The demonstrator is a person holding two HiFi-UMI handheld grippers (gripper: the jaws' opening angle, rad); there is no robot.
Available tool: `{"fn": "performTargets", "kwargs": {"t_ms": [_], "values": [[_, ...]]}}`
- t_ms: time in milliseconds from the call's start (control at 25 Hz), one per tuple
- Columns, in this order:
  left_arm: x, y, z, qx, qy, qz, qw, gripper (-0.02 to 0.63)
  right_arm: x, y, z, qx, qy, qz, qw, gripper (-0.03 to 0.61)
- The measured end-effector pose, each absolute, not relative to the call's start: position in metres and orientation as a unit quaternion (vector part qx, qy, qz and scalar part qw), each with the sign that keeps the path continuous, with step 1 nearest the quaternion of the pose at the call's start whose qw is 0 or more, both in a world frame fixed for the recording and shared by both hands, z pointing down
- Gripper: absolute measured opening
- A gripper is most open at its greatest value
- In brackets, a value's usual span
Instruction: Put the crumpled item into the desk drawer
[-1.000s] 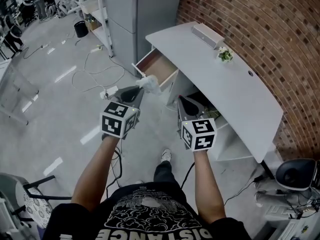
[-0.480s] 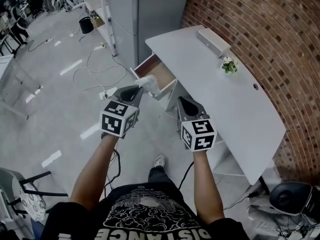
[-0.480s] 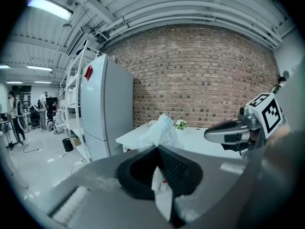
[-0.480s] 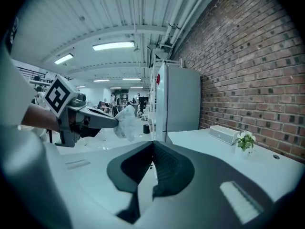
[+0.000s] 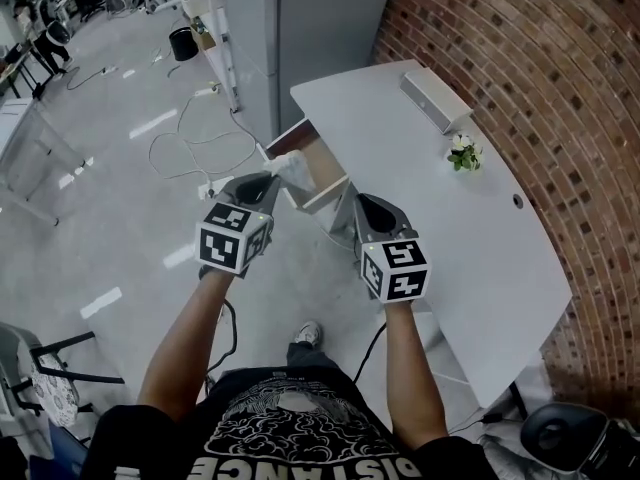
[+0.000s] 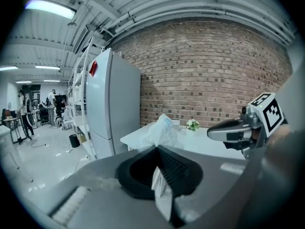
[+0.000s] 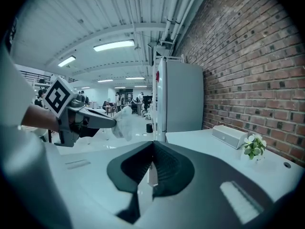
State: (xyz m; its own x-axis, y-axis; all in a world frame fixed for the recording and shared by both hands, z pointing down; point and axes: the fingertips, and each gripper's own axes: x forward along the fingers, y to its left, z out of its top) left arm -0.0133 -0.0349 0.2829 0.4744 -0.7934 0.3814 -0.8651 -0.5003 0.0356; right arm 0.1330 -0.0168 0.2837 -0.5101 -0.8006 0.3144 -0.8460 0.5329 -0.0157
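Head view, looking steeply down. We hold the left gripper (image 5: 272, 181) with its fingers pinching a crumpled white tissue (image 5: 293, 166). The left gripper view confirms this: the tissue is clamped in the jaw gap and its bulk sticks out past the tips.

The tissue is held up in the air. In the head view it overlaps the near-left corner of the open drawer (image 5: 326, 195), which lies at about 1 o'clock from the left gripper. How high the tissue is above the drawer, we cannot tell.

The drawer is pulled out from the left end of the white desk (image 5: 430, 218), and its brown inside shows.

The right gripper (image 5: 362, 201) sits at 3 o'clock from the left one, near it but apart. Its fingers are pressed together on nothing, and its own view shows only a thin slit between them.

On the desk top, a small pot of flowers (image 5: 463, 153) stands at about 2 o'clock from the right gripper, and a flat white box (image 5: 436, 100) lies beyond it, nearer the brick wall (image 5: 530, 58).

A grey cabinet (image 5: 305, 38) stands at 12 o'clock beyond the drawer. Cables (image 5: 190, 138) trail on the floor at 10 o'clock.
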Motion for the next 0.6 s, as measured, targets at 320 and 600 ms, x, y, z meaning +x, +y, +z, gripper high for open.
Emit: {"fn": "performTargets", "kwargs": {"t_ms": [320, 600], "values": [[-0.008, -0.067, 0.292, 0.833, -0.514, 0.164, 0.120, 0.003, 0.140, -0.059, 0.291, 0.448, -0.879, 0.086, 0.139, 0.003], [-0.007, -0.088, 0.296, 0.822, -0.530, 0.166, 0.125, 0.003, 0.139, -0.087, 0.294, 0.429, -0.888, 0.085, 0.140, 0.003]]}}
